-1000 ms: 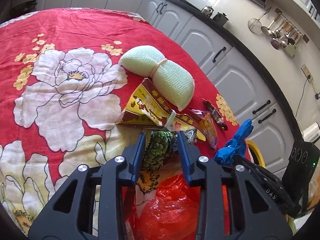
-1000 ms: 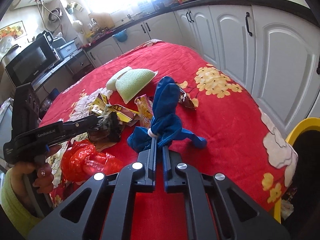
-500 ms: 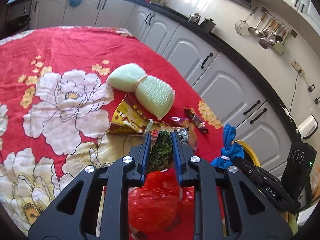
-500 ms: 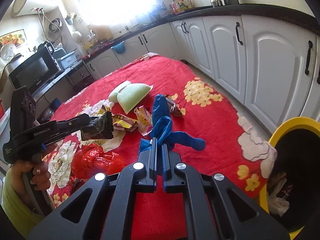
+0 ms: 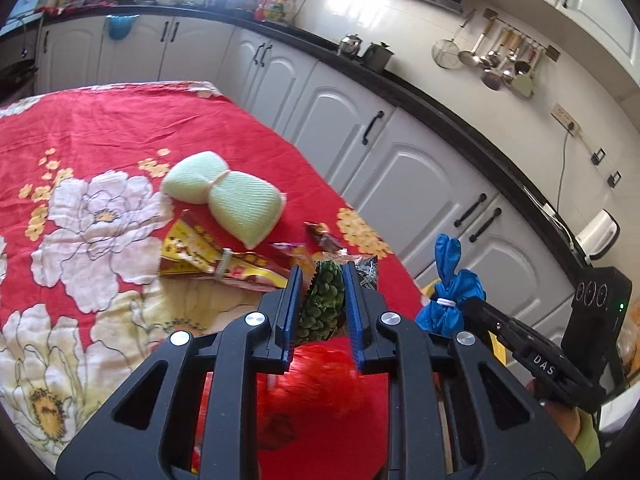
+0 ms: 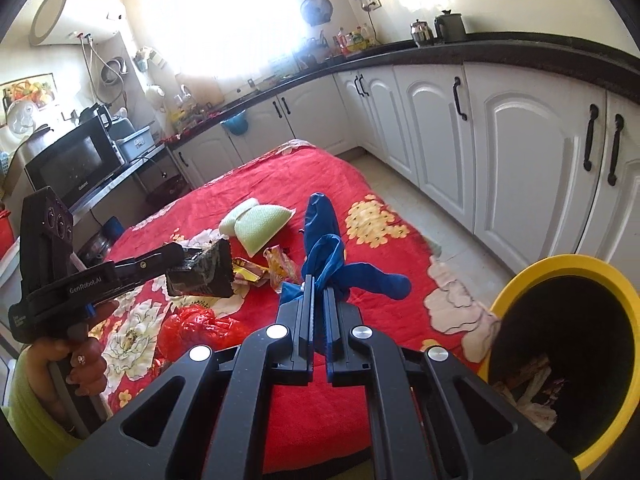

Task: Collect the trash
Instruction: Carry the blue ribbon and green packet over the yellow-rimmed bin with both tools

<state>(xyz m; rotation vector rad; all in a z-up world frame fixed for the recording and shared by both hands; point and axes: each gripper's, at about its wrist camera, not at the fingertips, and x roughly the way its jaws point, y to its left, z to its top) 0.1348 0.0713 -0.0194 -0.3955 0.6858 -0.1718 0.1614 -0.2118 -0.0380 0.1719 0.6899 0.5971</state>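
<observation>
Both grippers had risen higher above the table since a second earlier, each carrying its load up with it. By the right wrist view the bin [image 6: 560, 360] had come far more fully into sight at the right.

The left gripper [image 5: 320, 276] had its fingers pressed onto a pea packet [image 5: 324, 304], green on one face and dark and shiny on the other, held clear of the cloth. Below it lay a red bag [image 5: 320, 400], crumpled on the tablecloth [image 5: 100, 128]. The right gripper [image 6: 318, 284] pinched a blue glove [image 6: 324, 256] between nearly closed fingers, the glove knotted with a white band and hanging off the table surface.

On the cloth remained a yellow wrapper [image 5: 196, 252], a small brown wrapper [image 5: 320, 234] near the table's edge, and an orange wrapper [image 6: 280, 266] just beside the yellow one. A green pad [image 5: 228, 196], tied at its middle, lay beyond them.

The bin, yellow with a black lining, stood on the floor off the table's corner, with some paper and wrappers already inside. A hand [image 6: 82, 364] gripped the left tool's handle.
</observation>
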